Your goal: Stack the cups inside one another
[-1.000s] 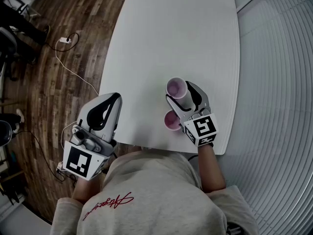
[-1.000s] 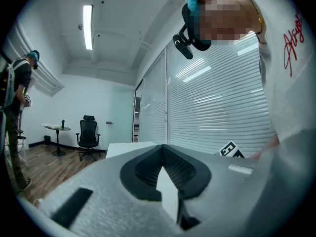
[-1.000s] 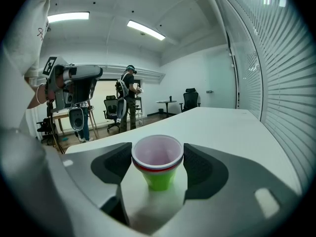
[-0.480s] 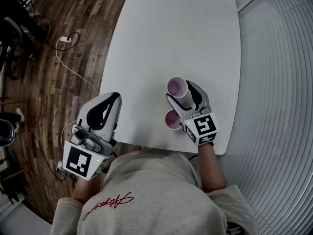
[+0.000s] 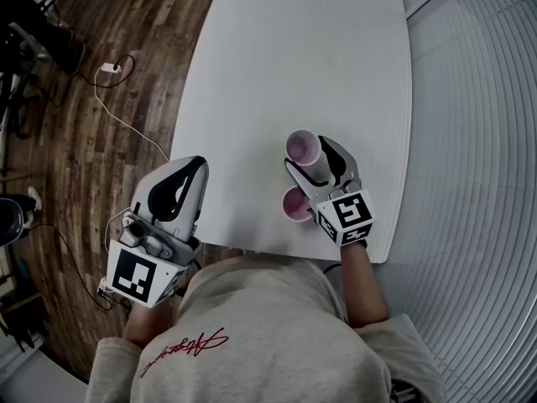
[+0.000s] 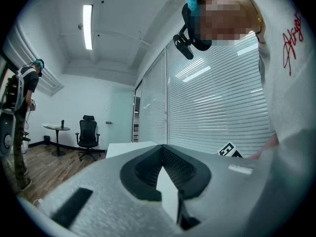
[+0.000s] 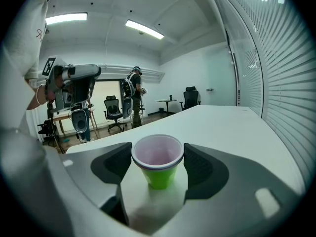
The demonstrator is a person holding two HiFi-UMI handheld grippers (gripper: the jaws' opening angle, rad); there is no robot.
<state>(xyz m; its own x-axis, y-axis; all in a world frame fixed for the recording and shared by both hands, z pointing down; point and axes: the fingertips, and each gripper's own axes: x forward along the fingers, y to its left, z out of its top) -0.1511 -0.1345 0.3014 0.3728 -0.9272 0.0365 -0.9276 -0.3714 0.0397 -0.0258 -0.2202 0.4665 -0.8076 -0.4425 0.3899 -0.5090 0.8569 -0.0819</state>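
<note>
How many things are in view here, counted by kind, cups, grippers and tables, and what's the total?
Cups: 2, a green cup held in the right gripper and a second cup on the table beside it.
Grippers: 2, the left gripper, shut and empty, and the right gripper.
Tables: 1, the white table.
Total: 5.
</note>
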